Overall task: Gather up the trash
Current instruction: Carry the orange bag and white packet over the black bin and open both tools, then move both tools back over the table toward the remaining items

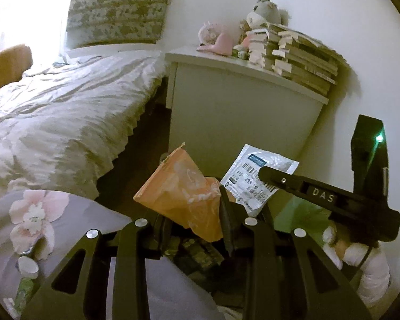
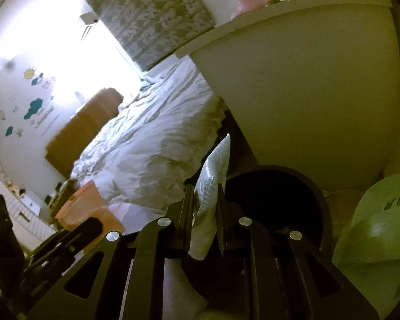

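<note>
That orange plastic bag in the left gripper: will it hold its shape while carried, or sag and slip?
The orange plastic bag looks thin and crumpled, so probably floppy and light. Most of it stands unsupported above the left gripper, so it may droop or swing. Its glossy film could slide between the pads.

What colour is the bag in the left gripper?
Orange, with pale whitish patches. The bag shows best in the left wrist view, between the left gripper fingers.

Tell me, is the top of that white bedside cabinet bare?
No, the white bedside cabinet carries a stack of books, a plush toy and a pink gadget.
</note>
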A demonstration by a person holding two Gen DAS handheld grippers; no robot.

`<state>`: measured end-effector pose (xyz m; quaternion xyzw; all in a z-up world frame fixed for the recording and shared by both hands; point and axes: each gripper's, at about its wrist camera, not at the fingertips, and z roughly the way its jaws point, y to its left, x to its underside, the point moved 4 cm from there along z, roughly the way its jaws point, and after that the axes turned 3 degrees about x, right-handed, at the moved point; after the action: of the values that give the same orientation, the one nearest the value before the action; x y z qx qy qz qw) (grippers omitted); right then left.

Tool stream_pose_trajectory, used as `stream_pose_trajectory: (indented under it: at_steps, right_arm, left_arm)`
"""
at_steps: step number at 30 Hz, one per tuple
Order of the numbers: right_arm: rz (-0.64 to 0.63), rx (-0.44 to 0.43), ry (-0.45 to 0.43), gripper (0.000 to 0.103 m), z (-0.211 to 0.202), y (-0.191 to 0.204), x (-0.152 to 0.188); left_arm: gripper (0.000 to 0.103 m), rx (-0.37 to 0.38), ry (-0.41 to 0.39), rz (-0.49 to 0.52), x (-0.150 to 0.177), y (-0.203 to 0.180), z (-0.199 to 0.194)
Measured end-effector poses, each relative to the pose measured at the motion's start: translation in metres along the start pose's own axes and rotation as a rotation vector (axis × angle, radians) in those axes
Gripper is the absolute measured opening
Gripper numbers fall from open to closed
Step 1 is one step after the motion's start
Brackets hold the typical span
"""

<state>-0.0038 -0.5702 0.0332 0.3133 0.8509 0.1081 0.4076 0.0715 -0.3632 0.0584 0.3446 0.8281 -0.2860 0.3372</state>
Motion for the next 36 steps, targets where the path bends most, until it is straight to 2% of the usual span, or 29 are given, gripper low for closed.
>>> stream_pose_trajectory:
  at_steps: [12,26,27,28,30,32,36]
  right_arm:
    - [0.023,0.062,-0.004,0.017,0.016,-0.018,-0.004]
    - [0.034,0.12,-0.005,0.018,0.021,-0.026,-0.004]
    - [0.039,0.121,-0.005,0.024,0.02,-0.027,-0.004]
    - [0.048,0.12,-0.011,0.037,0.018,-0.028,-0.004]
    - [0.056,0.13,-0.028,0.056,0.013,-0.029,-0.006]
    - [0.052,0.133,-0.039,0.059,0.011,-0.028,-0.007]
    - [0.055,0.125,-0.034,0.059,0.007,-0.027,-0.004]
  left_arm:
    - [0.031,0.028,0.061,-0.005,0.001,-0.003,0.041]
    - [0.034,0.042,0.099,-0.005,-0.002,-0.009,0.069]
    - [0.038,0.037,0.102,0.002,-0.002,-0.01,0.071]
    - [0.042,0.033,0.102,0.006,-0.002,-0.011,0.072]
    - [0.064,0.03,0.095,0.012,-0.003,-0.013,0.072]
    - [0.071,0.029,0.089,0.013,-0.002,-0.014,0.071]
    - [0.071,0.022,0.087,0.012,0.0,-0.014,0.065]
